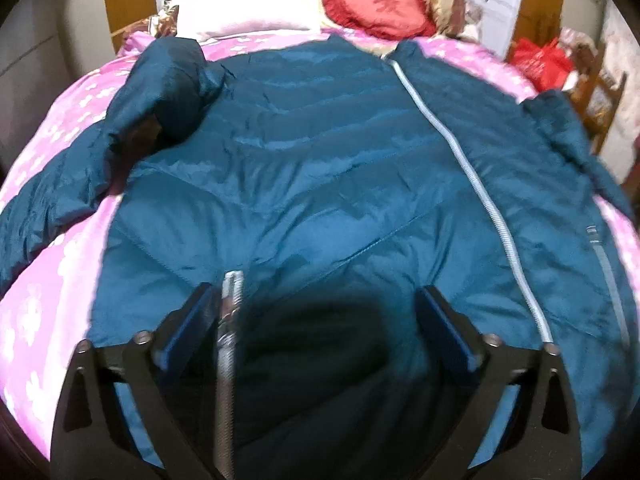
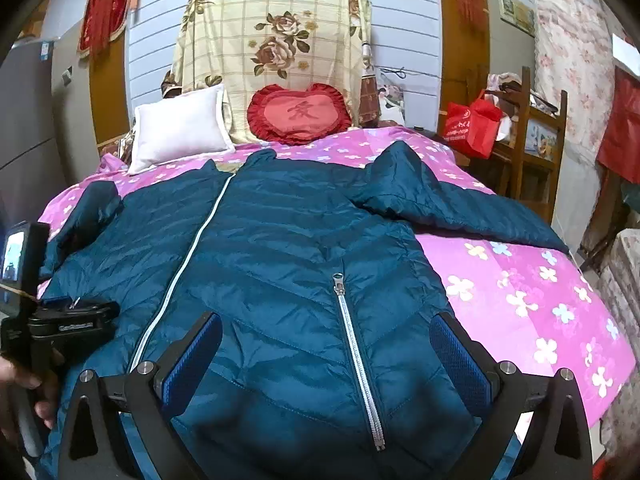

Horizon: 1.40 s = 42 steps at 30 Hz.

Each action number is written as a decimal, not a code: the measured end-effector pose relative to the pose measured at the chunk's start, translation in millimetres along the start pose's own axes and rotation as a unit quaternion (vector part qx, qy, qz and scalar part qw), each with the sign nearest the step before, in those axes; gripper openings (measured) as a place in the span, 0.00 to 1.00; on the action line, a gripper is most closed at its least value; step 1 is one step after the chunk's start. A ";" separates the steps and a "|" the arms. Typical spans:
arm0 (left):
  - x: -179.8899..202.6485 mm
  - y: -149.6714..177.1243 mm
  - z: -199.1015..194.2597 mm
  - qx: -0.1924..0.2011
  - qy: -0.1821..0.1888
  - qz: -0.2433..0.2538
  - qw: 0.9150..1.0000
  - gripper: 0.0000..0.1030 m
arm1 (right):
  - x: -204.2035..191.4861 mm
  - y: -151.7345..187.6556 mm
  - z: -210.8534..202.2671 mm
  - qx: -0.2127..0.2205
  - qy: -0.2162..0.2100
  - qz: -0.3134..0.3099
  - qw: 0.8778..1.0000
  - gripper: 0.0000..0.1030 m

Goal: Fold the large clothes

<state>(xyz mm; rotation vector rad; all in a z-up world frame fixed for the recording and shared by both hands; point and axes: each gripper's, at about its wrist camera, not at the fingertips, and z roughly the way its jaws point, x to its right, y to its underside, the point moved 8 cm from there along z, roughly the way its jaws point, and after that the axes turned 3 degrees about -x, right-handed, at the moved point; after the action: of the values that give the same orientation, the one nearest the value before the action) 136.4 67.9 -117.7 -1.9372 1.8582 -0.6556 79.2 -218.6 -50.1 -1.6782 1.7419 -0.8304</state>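
Both tools hover low over the hem of a teal quilted puffer jacket [image 2: 288,248] lying front-up on a pink floral bedspread [image 2: 528,292]. The right gripper [image 2: 326,356] has its jaws spread wide, straddling a pocket zipper [image 2: 356,360]; the left gripper [image 1: 314,320] is likewise agape, nothing between its pads. At 9 o'clock, the person's hand [image 2: 24,392] grips the left tool's handle. At 12 o'clock, a red heart-shaped cushion [image 2: 298,114] and white pillow [image 2: 180,130].

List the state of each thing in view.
jacket: spread flat, front up, unfolded
main zipper: closed
pocket zipper: closed
left gripper: open, over hem
right gripper: open, over hem
left sleeve: bent, bunched
right sleeve: stretched sideways
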 end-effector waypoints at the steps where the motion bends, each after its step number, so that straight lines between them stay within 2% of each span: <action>1: -9.3 -0.3 -13.8 0.014 0.014 -0.010 1.000 0.93 | 0.0 -0.8 1.7 -0.002 -0.002 0.005 1.000 1.00; 3: -36.2 -1.6 -39.9 0.046 0.026 -0.026 0.998 0.93 | -2.8 -0.5 6.2 -0.010 -0.009 0.011 1.000 1.00; 4: -55.4 -1.7 -48.9 0.054 0.016 -0.031 0.998 0.93 | -5.6 0.1 8.2 -0.015 -0.012 0.012 1.000 1.00; 5: -73.6 -0.9 -53.1 0.057 -0.002 -0.035 0.998 0.93 | -8.8 0.3 9.5 -0.016 -0.016 0.010 1.000 1.00; 8: -147.1 3.4 -58.2 0.054 -0.088 -0.061 0.993 0.93 | -17.6 1.9 12.4 -0.021 -0.019 -0.003 1.000 1.00; 10: -196.1 8.5 -57.3 0.041 -0.133 -0.091 0.986 0.93 | -23.1 5.4 14.6 -0.028 -0.023 -0.012 0.999 1.00; 15: -301.0 7.6 -55.2 0.018 -0.220 -0.134 0.966 0.93 | -24.2 11.5 19.8 -0.043 -0.021 -0.021 0.999 1.00; 17: -329.0 4.3 -54.3 0.016 -0.253 -0.145 0.956 0.93 | -21.5 12.4 21.1 -0.046 -0.024 -0.013 0.999 1.00; 18: -338.4 3.5 -51.0 0.013 -0.255 -0.152 0.955 0.93 | -19.8 13.0 22.3 -0.048 -0.026 -0.009 0.998 1.00; 21: -365.5 9.6 -23.3 -0.029 -0.217 -0.207 0.953 0.93 | -16.6 15.7 26.5 -0.059 -0.029 0.004 0.998 1.00; 24: -375.9 12.2 -10.5 -0.030 -0.176 -0.260 0.949 0.93 | -15.1 18.7 31.6 -0.070 -0.027 0.008 0.997 1.00; 26: -373.6 8.6 -8.8 -0.028 -0.178 -0.257 0.949 0.93 | -14.4 21.8 34.8 -0.079 -0.022 0.007 0.997 1.00; 27: -369.7 7.3 -6.5 -0.032 -0.184 -0.241 0.952 0.91 | -13.3 22.6 36.0 -0.082 -0.019 0.008 0.996 1.00; 28: -366.3 5.2 -6.9 -0.028 -0.185 -0.229 0.955 0.80 | -12.8 22.8 36.1 -0.083 -0.019 0.009 0.996 1.00; 29: -362.1 2.2 -8.4 -0.023 -0.182 -0.222 0.958 0.60 | -12.4 22.9 37.0 -0.085 -0.020 0.011 0.996 1.00; 30: -356.8 -0.8 -9.4 -0.018 -0.178 -0.212 0.961 0.50 | -11.2 22.9 37.5 -0.087 -0.022 0.015 0.996 1.00; 32: -344.5 -4.9 -10.3 -0.018 -0.169 -0.197 0.966 0.15 | -8.4 22.0 38.2 -0.087 -0.025 0.024 0.996 1.00; 34: -332.2 -10.3 -13.4 -0.016 -0.159 -0.187 0.969 0.09 | -7.2 21.2 38.7 -0.088 -0.026 0.031 0.995 1.00; 36: -314.6 -20.7 -25.5 0.008 -0.133 -0.178 0.975 0.08 | -5.4 20.6 38.2 -0.088 -0.026 0.037 0.995 1.00; 39: -280.2 -45.6 -56.2 0.060 -0.093 -0.158 0.981 0.08 | -4.0 18.7 34.7 -0.082 -0.024 0.037 0.996 1.00; 40: -263.7 -58.0 -68.9 0.078 -0.069 -0.151 0.983 0.08 | -3.5 18.6 33.3 -0.081 -0.023 0.037 0.996 1.00; 42: -236.1 -78.0 -88.5 0.108 -0.039 -0.134 0.984 0.08 | -0.3 18.0 32.0 -0.080 -0.021 0.039 0.996 1.00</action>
<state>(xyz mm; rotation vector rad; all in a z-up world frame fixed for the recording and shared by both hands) 145.6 312.0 -18.0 -2.0514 1.4274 -0.8126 92.3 -219.3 -84.5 -1.7034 1.8744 -0.6297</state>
